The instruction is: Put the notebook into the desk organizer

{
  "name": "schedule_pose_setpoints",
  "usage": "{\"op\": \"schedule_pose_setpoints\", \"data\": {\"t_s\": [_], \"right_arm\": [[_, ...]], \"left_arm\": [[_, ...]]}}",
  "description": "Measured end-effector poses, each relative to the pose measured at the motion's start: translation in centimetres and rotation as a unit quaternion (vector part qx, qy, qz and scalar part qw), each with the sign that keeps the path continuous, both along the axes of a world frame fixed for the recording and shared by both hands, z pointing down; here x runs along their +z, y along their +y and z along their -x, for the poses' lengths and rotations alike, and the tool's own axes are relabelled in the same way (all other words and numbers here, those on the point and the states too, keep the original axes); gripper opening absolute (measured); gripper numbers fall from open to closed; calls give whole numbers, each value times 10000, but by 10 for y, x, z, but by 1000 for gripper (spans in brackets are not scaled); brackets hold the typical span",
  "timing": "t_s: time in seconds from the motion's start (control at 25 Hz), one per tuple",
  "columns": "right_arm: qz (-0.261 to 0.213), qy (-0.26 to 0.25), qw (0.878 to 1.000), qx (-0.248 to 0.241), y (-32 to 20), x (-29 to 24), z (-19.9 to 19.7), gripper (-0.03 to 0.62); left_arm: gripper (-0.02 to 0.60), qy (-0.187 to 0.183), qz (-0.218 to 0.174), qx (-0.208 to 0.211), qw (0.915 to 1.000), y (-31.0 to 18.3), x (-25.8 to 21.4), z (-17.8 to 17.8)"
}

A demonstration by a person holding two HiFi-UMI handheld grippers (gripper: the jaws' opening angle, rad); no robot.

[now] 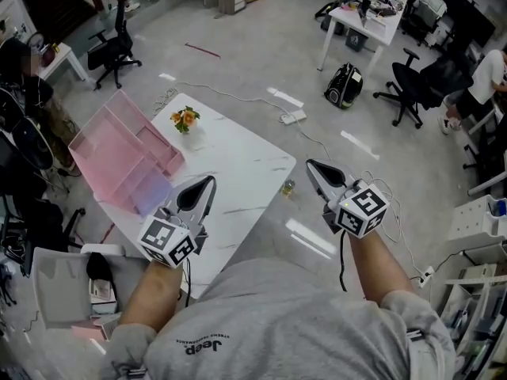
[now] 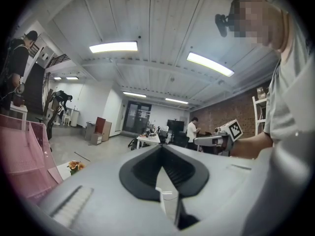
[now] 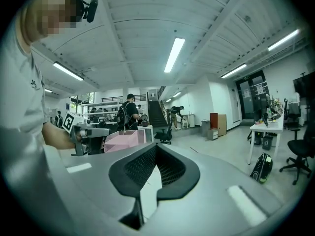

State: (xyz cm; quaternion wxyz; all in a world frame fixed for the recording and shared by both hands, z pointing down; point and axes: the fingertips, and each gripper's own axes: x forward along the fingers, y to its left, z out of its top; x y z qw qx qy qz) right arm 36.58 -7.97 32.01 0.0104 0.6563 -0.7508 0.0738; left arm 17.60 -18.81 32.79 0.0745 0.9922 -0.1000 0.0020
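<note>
We read left gripper (image 1: 204, 187) & right gripper (image 1: 314, 167) closed, empty. Risk, est.: desk organizer (image 1: 119, 149) sits near table (image 1: 245, 161) edge; a stray knock could tip it.

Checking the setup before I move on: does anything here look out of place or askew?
The pink desk organizer sits tilted at the left corner of the white table and seems to jut past its edge. A small jar-like thing seems to stand on the floor just off the right edge.

Translucent pink plastic desk organizer (image 1: 119, 153); white square tabletop (image 1: 245, 161) shows thin grey marble veins; small flower bunch (image 1: 185, 119) is orange.
</note>
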Motion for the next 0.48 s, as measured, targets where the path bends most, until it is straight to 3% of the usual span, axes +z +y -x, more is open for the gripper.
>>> {"op": "schedule_pose_setpoints", "data": {"t_s": [0.48], "right_arm": [[1, 82, 10000, -5, 3, -1, 1, 2]], "left_arm": [[55, -21, -18, 24, 10000, 5, 0, 3]]}}
